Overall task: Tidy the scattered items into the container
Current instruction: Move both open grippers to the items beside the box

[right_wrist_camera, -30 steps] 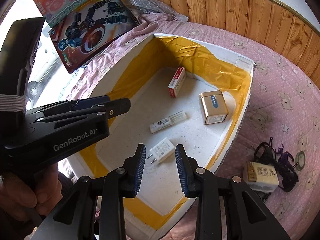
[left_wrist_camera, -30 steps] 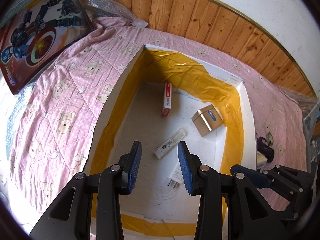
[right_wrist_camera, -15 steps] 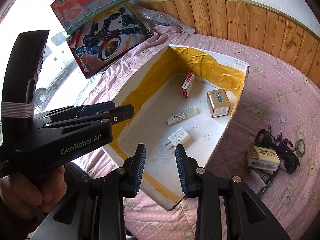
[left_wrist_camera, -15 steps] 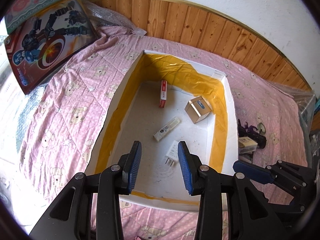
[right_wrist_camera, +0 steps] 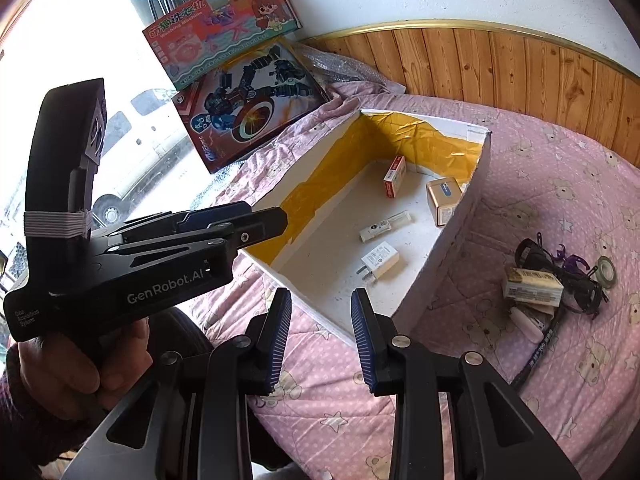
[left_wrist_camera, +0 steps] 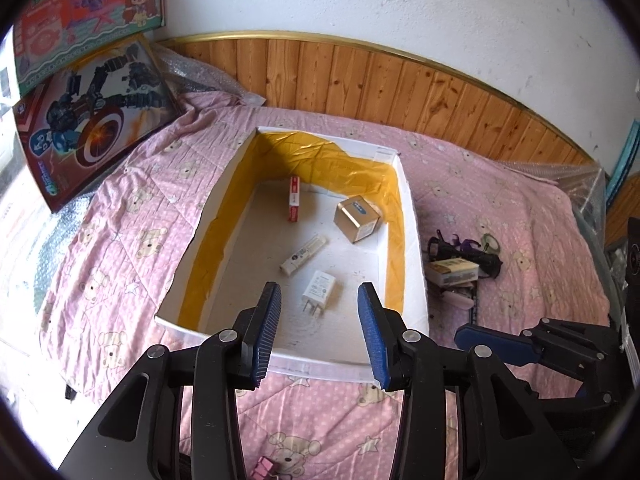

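Yellow-taped white container [left_wrist_camera: 412, 240] sits mid-bed on the pink quilt [left_wrist_camera: 132, 216], nearer the wood-panelled head edge. We count four items already on its floor: red-white box [left_wrist_camera: 295, 199] by the far wall, gold box [left_wrist_camera: 357, 218] in the far right corner, slim white box [left_wrist_camera: 304, 255] mid-floor, white charger plug [left_wrist_camera: 319, 291] toward the near wall.

Left on the quilt, just off the container's right wall: a small cluster with a cream box [right_wrist_camera: 532, 286] on top of black and purple tangled bits [right_wrist_camera: 568, 264], a tape roll [right_wrist_camera: 606, 266] beside it, a pale oblong piece [right_wrist_camera: 526, 322] and a dark cable or pen [right_wrist_camera: 540, 354] nearer us. We also see something small and pink [left_wrist_camera: 264, 467] at the near edge of the bed in the left view; can't tell what it is.

We judge the job roughly half done; the right-side cluster is the bulk of what's left.

Left gripper [left_wrist_camera: 319, 334]: fingers apart and widening, nothing between them. Right gripper [right_wrist_camera: 321, 334]: fingers spread, holding nothing. Both hang over the near edge of the bed, short of the container. The person's hand [right_wrist_camera: 72, 372] shows on the left handle.

Next pick is likely the cream box; the right gripper is closer to it.
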Motion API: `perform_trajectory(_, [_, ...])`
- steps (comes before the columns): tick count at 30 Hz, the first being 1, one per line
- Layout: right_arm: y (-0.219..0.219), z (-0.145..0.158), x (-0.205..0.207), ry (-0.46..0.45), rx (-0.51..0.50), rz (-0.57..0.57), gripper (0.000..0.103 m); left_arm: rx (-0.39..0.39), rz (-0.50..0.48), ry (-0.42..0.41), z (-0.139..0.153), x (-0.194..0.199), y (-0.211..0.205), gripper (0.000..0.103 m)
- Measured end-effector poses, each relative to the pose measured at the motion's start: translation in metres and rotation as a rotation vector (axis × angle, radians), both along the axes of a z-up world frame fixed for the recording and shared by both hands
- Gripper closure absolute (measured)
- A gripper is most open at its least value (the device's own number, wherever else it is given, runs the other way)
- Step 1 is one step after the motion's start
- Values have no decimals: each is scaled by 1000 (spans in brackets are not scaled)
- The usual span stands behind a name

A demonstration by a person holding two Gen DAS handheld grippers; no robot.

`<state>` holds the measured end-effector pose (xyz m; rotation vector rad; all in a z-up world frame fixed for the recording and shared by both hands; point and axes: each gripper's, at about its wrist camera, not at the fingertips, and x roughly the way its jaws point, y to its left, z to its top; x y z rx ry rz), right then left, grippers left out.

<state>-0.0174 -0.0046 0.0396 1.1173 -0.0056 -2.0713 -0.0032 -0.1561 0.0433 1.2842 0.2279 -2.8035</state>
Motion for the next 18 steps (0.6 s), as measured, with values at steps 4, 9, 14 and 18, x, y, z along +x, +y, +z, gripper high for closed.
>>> perform_trajectory(4, [21,-10,15,-2,-11,-14,70,5,-51,16,-4,11,21,59])
perform_trajectory(9, [55,-27,24,-40,-34,-66,70,20,-139,1,-16,17,57,58])
perform_trajectory(14, [91,-49,21,-102,-60,-147,70,25,-192,-29,-28,14,87,58])
perform_trajectory(18, [116,-65,13,-141,-72,-221,70,32,-217,-51,-35,8,106,58])
